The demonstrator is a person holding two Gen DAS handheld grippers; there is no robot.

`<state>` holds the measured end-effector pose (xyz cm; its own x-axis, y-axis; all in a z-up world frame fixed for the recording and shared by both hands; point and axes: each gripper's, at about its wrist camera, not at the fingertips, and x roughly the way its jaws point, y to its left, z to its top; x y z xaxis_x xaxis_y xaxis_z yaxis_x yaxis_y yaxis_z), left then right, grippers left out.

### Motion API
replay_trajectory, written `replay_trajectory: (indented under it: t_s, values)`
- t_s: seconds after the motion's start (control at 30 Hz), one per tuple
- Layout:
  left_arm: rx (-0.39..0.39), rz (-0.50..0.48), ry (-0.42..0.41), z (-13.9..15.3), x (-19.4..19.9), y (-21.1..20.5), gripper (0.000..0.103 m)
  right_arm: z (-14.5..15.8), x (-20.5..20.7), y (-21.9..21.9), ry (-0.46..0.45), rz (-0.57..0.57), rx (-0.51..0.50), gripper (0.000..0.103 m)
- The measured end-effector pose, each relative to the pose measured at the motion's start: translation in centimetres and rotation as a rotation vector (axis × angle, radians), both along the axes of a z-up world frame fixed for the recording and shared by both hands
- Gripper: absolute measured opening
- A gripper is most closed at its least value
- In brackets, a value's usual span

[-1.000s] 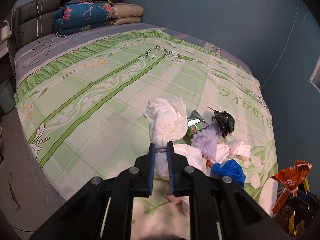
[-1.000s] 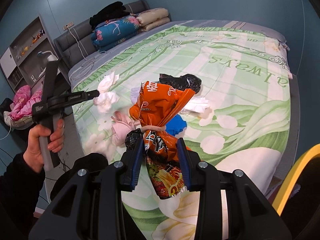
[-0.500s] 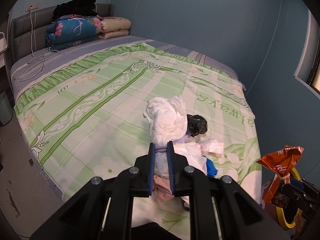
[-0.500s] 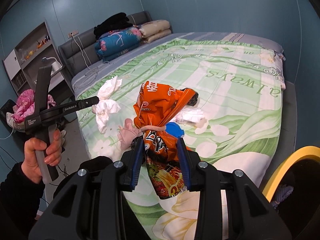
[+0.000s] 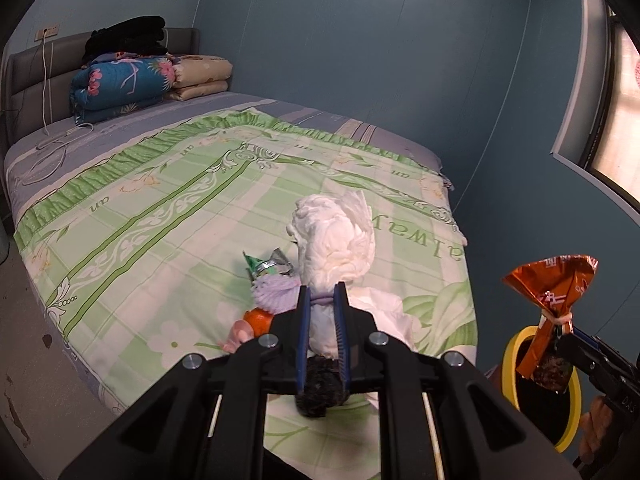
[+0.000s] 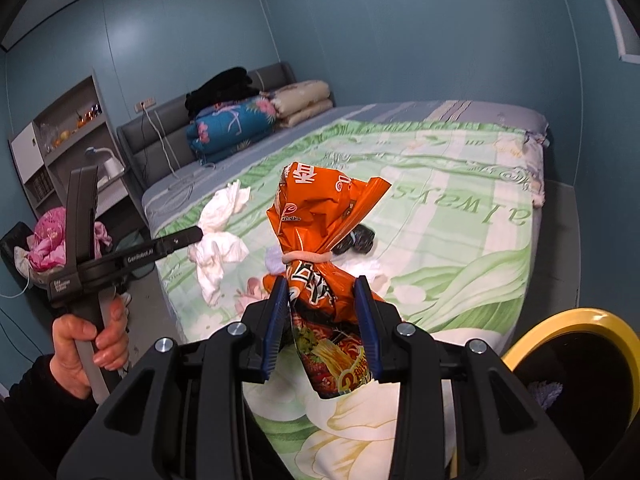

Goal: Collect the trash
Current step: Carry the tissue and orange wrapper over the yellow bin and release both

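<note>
The left gripper (image 5: 323, 296) pinches a white tissue wad (image 5: 334, 248) between its jaws, which press on the narrow middle of the wad. The wad hangs above the bed (image 5: 168, 208), free of the cover. In the right wrist view the same wad (image 6: 218, 236) sticks out from the tip of this gripper (image 6: 198, 234), which a hand (image 6: 86, 340) holds by the handle.

The right gripper (image 6: 322, 292) holds an orange noodle bag (image 6: 320, 220). Its jaws are closed on the lower part of the bag, below a pale rubber band (image 6: 306, 257) that ties the neck. In the left wrist view the bag (image 5: 550, 292) is just above a bin with a yellow rim (image 5: 510, 344), beside the foot of the bed.

More trash lies on the green cover near the foot: a purple lump (image 5: 276, 294), a green and silver wrapper (image 5: 266, 265), an orange piece (image 5: 258, 320), white paper (image 5: 384, 308) and a black bag (image 6: 358, 240). Folded quilts (image 5: 124, 84) are stacked at the headboard.
</note>
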<state>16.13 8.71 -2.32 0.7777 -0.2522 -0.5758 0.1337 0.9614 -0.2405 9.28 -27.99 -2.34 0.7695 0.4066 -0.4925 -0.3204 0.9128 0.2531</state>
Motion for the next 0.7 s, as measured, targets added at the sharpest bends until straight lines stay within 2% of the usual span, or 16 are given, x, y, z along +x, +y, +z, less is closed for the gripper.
replay_trajectory:
  t_s: [0.43,0.7]
  values:
    - [-0.002,-0.092,-0.078,3.3,-2.3,-5.6,0.011,3.0,-2.8,-4.9,-0.094,-0.093,0.054,0.033]
    - [-0.001,-0.170,-0.098,4.1,-3.0,-9.4,0.011,4.4,-4.7,-8.1,-0.133,-0.168,0.080,0.033]
